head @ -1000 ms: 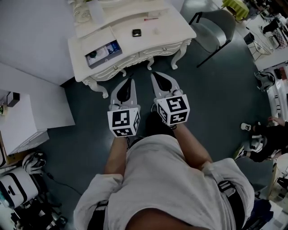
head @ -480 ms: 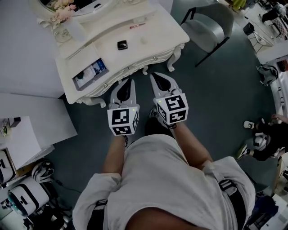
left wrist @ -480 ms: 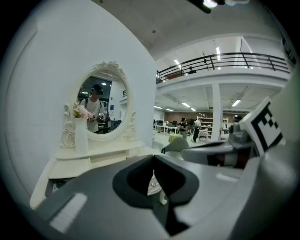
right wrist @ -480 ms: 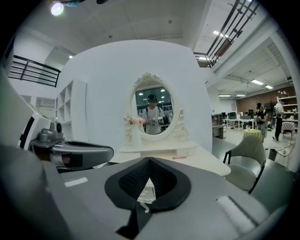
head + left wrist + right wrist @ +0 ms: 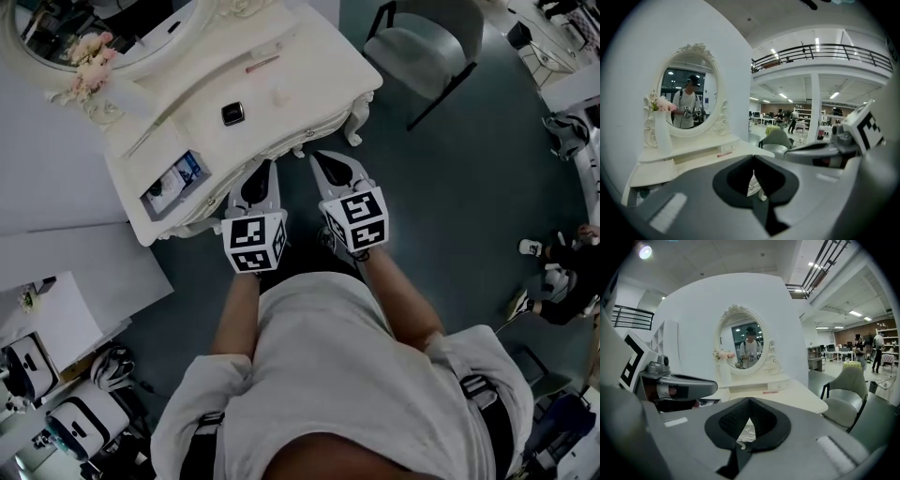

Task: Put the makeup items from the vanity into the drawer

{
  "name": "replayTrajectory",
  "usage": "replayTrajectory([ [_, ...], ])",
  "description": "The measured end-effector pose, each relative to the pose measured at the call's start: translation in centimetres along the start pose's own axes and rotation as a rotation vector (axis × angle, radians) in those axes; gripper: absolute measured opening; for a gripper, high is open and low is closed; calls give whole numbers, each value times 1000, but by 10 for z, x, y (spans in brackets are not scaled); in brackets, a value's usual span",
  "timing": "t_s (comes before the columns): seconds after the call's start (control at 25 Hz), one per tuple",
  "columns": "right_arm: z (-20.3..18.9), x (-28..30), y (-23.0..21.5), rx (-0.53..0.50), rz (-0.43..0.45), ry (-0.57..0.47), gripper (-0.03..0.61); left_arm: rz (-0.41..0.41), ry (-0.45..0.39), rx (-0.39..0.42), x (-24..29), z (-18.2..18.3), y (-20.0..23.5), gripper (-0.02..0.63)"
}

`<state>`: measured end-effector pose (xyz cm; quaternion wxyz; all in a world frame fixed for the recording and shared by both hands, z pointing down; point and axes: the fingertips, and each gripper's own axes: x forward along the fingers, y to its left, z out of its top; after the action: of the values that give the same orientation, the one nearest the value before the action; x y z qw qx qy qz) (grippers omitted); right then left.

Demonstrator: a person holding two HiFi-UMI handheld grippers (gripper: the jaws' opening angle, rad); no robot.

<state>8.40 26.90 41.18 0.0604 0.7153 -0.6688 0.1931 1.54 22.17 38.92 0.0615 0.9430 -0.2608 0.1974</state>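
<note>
A white vanity (image 5: pixel 309 80) with an oval mirror stands ahead of me. On its top lie a small black compact (image 5: pixel 232 113) and a thin pink pencil (image 5: pixel 262 64). The pencil also shows in the left gripper view (image 5: pixel 724 153) and the right gripper view (image 5: pixel 770 392). A drawer (image 5: pixel 150 208) at the vanity's left end stands open with a bluish item inside. My left gripper (image 5: pixel 270 168) and right gripper (image 5: pixel 320 158) are side by side at the vanity's front edge. Both are shut and hold nothing, with the jaws closed in the left gripper view (image 5: pixel 752 157) and the right gripper view (image 5: pixel 749 400).
A grey chair (image 5: pixel 427 47) stands to the right of the vanity. A white vase with pink flowers (image 5: pixel 94 56) sits by the mirror. White cabinets (image 5: pixel 66 291) and bags lie at the left on the dark floor. A person sits at the far right edge.
Both shut grippers have moved forward, from over the floor to the vanity's front edge. In the head view the vanity has swung toward the left, and more of its mirror shows.
</note>
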Motion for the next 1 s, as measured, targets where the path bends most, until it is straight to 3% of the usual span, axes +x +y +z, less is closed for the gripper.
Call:
replayTrajectory([
  [0.44,-4,65,-45,15,-36,63,0,-66,55,20,91,1,24,3],
  [1.0,-7,172,-60,6,-61,187,0,-122,176,-40,162,-18,93,3],
])
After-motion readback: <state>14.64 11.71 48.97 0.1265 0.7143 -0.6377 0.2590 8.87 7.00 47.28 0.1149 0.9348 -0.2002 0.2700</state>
